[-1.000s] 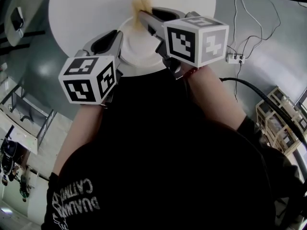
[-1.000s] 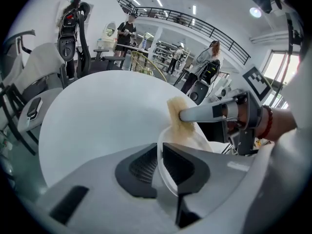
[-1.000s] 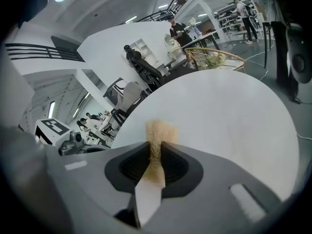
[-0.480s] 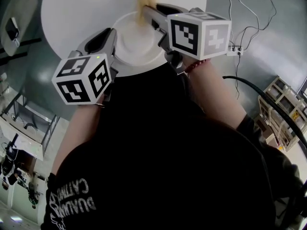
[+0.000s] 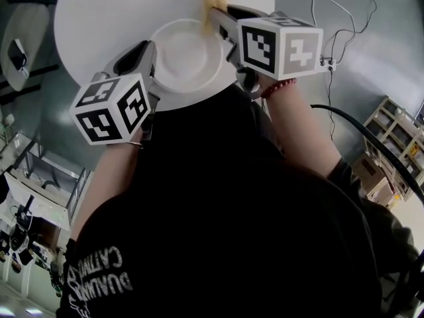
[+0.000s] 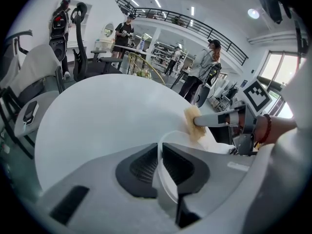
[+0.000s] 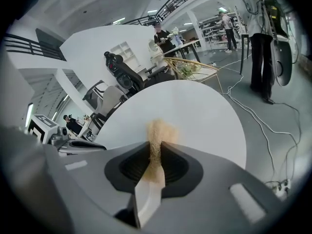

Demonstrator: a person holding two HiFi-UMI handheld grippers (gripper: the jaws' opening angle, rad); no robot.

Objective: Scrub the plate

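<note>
Head view, plate on round white table, grey floor, black cable

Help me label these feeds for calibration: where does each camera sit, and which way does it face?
Head view: on the head, steeply down at round white table; black-shirted torso, forearms show.
Left gripper view: on left tongs, along jaws clamping shallow round white plate rim; right wrist shows.
Right gripper view: on right tongs, along jaws pinching yellow sponge.
Shared: all show table, sponge.
</note>
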